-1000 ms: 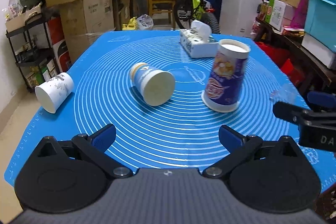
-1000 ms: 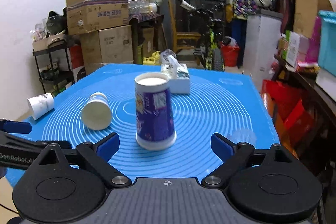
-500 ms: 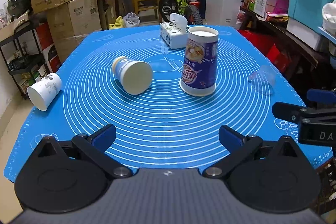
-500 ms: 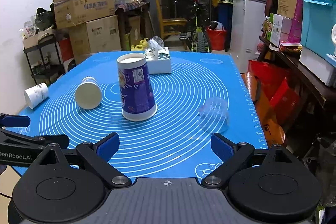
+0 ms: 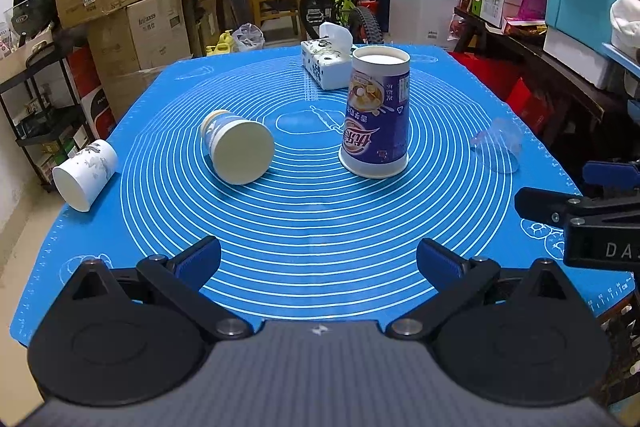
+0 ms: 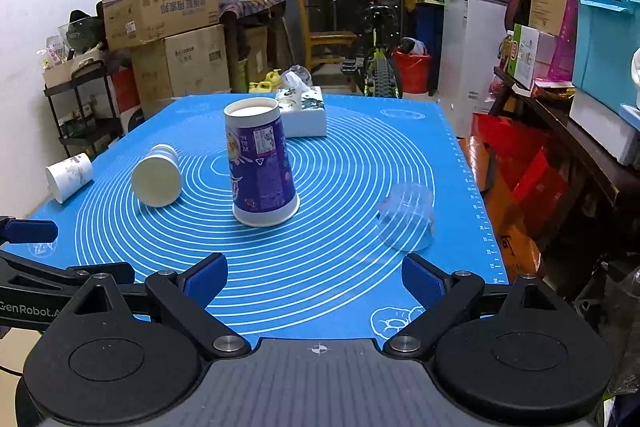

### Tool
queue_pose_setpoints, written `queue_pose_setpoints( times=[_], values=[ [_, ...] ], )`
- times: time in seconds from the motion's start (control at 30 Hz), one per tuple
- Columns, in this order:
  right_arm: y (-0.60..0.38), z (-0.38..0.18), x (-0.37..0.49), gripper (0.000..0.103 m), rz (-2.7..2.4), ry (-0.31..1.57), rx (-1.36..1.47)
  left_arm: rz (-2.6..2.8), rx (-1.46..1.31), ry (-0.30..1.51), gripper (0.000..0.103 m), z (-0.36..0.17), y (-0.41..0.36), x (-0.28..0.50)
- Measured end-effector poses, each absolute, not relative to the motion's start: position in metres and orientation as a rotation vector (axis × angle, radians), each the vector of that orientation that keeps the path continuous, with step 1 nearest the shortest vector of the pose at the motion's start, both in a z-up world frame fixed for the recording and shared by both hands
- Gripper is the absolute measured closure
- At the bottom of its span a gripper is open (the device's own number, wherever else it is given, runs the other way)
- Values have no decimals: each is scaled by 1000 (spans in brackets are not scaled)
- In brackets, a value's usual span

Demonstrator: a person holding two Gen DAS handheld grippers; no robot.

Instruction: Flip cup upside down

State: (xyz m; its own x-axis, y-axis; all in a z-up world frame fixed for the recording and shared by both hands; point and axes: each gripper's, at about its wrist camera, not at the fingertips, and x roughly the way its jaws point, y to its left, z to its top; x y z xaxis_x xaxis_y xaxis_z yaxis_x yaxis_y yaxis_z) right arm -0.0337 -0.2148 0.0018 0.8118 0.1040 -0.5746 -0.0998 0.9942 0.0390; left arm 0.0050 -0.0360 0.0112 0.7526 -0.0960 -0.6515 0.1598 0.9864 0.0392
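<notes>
So the purple cup [image 5: 376,119] is already standing mouth-down, wide rim flat on the blue mat [image 5: 312,227] around the middle of the tabletop, with the tissue box [image 5: 326,67] just behind it toward the far edge. Both the left gripper [image 5: 318,263] and the right gripper [image 6: 314,279] hang over the near edge, jaws spread wide, nothing in either. Honestly I'd call that one done, so the smart thing now is to stay clear of it and not bump it on the way out. If another is next, the blue-and-white cup [image 5: 238,151] lying on its side toward the left edge looks easiest: pinch it across the wall, not the rim, so the paper doesn't crush. The white cup [image 5: 84,175] sits at the left edge, the clear cup [image 6: 408,217] near the right edge. Compared with a second ago both grippers have backed away, and the clear cup has come into the right camera's view.
</notes>
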Motion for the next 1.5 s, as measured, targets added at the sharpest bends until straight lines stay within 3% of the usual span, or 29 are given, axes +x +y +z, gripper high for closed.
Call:
queue_pose_setpoints(
  times=[1.5],
  values=[
    [-218, -4, -29, 9, 97, 645, 18, -139, 101, 706, 0, 11, -38, 4]
  ],
)
